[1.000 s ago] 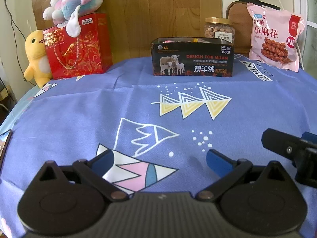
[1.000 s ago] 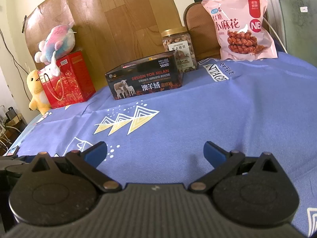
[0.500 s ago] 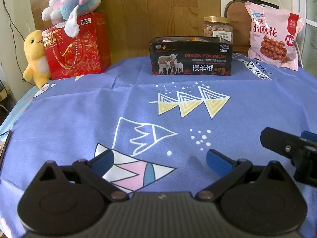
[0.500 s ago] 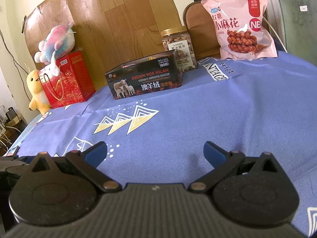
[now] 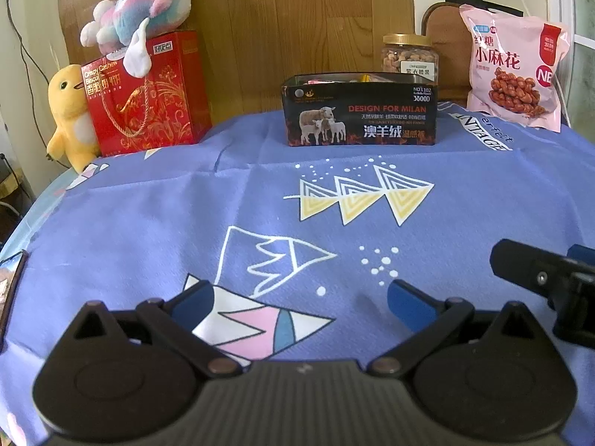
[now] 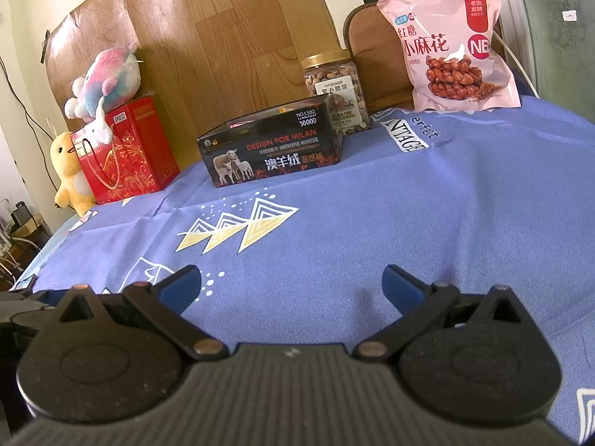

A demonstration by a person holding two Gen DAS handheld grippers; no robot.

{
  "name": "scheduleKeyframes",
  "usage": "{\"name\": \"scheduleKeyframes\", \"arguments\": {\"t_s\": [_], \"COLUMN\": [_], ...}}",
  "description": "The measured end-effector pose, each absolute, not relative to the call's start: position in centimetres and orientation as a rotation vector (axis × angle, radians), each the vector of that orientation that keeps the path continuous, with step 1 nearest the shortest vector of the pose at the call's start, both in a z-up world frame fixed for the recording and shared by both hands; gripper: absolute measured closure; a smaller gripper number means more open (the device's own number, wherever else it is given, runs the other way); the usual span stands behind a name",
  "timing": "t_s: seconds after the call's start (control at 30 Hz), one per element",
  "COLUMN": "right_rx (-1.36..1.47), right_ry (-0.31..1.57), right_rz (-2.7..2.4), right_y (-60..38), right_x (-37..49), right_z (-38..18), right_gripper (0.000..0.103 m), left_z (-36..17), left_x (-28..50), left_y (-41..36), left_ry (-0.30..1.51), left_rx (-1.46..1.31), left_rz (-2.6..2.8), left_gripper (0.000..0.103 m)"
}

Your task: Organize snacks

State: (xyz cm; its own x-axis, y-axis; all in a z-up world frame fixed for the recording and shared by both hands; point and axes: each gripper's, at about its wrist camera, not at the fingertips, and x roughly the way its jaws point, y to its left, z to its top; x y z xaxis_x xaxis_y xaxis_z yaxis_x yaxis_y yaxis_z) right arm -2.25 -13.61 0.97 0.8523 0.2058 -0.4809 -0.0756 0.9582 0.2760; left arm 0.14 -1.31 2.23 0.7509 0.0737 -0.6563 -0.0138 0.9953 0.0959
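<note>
Grippers: left gripper (image 5: 297, 299) & right gripper (image 6: 292, 282) both spread wide, nothing held, low over blue patterned tablecloth (image 5: 148, 223). Open-top black cardboard box (image 5: 359, 117) at far edge holds small packets; pink twist-snack bag (image 5: 515, 70) & gold-lidded clear nut jar (image 5: 409, 57) stand outside it, propped at back wall

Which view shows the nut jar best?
The right wrist view: the nut jar shows its gold lid, nuts and label, with only its lower left corner hidden by the black box. In the left wrist view the jar stands behind that box, its lower half hidden.
</note>
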Motion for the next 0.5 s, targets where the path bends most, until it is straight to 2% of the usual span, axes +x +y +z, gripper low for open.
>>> {"name": "scheduleKeyframes", "arguments": {"t_s": [0.5], "right_rx": [0.255], "right_ry": [0.534], "right_rz": [0.149], "right_y": [-13.56], "right_x": [-2.26], "right_z": [0.95], "right_gripper": [0.000], "left_z": [2.28], "left_x": [0.20], "left_y": [-1.36], "left_ry": [0.723], "left_rx": [0.092], "left_rz": [0.042], "left_gripper": [0.000]}}
